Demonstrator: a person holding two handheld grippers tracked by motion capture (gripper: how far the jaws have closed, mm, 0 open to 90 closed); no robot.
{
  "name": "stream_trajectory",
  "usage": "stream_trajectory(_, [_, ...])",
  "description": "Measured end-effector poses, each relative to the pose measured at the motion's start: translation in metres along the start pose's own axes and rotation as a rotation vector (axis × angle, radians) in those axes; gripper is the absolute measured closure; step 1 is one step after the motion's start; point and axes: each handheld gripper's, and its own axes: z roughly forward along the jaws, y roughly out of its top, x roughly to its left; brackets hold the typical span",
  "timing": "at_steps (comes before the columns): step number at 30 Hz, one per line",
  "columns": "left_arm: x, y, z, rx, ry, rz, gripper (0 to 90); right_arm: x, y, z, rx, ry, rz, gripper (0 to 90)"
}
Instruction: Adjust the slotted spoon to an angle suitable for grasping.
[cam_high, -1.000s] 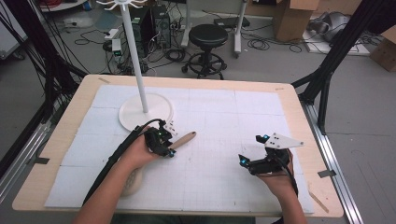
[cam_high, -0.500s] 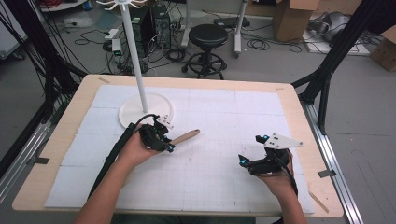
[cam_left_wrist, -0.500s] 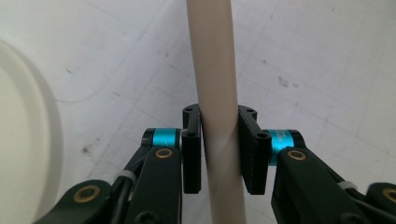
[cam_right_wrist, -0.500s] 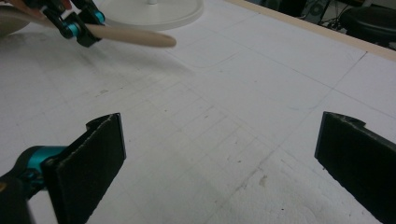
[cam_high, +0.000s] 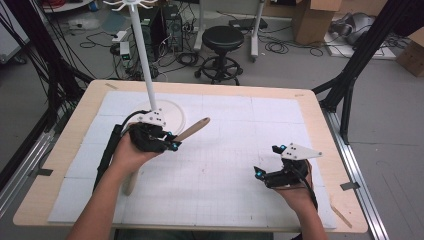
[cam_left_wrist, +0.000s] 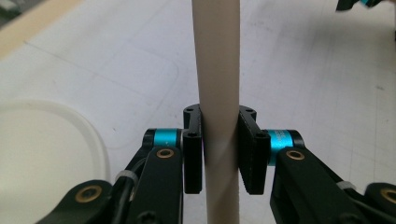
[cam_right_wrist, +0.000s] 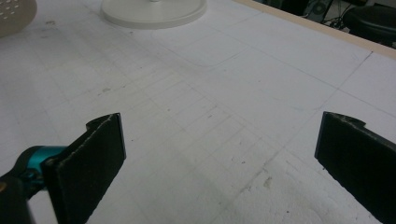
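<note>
Your left hand-held gripper (cam_high: 172, 144) is clenched on the wooden utensil (cam_high: 192, 129), its jaws pressing the pale round handle (cam_left_wrist: 218, 93) from both sides. Over the last second you have carried it from lower on the desk (cam_high: 320, 120) toward the white stand base (cam_high: 170, 114), and the handle's free end has risen: it now points up and away from the base, to its right, while the broad end hangs below your left forearm, on the side of the base nearest you. The handle end is just beside the base, not touching it as far as the high view tells. In the right gripper view the utensil's perforated head (cam_right_wrist: 14, 14) shows at the top left corner.

That shift suggests the pick-up is done and you are in the carry, likely heading for the stand pole (cam_high: 144, 60) and the hooks at its top. The grip sits partway along the handle, so the heavier head may swing; tilt slowly.

Your right hand-held gripper (cam_high: 260, 172) has not moved: it rests well to the right of the base, jaws spread wide and holding nothing, free to steady the stand if needed.
</note>
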Motion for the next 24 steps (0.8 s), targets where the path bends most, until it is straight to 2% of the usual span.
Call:
stream_trajectory(4, [-0.002, 0.01, -0.017, -0.059, 0.005, 0.019, 74.3, 0.0, 0.0, 0.0, -0.002, 0.0, 0.001, 0.6])
stream_trajectory(12, [-0.011, 0.03, -0.042, -0.131, -0.004, 0.083, 74.3, 0.001, 0.001, 0.001, -0.002, 0.006, 0.003, 0.6])
stream_trajectory(19, [-0.018, 0.042, -0.053, -0.173, -0.022, 0.114, 74.3, 0.001, 0.001, 0.0, -0.009, 0.007, 0.005, 0.6])
stream_trajectory(24, [-0.022, 0.049, -0.055, -0.189, -0.048, 0.126, 74.2, 0.0, 0.001, 0.0, -0.017, 0.013, 0.008, 0.5])
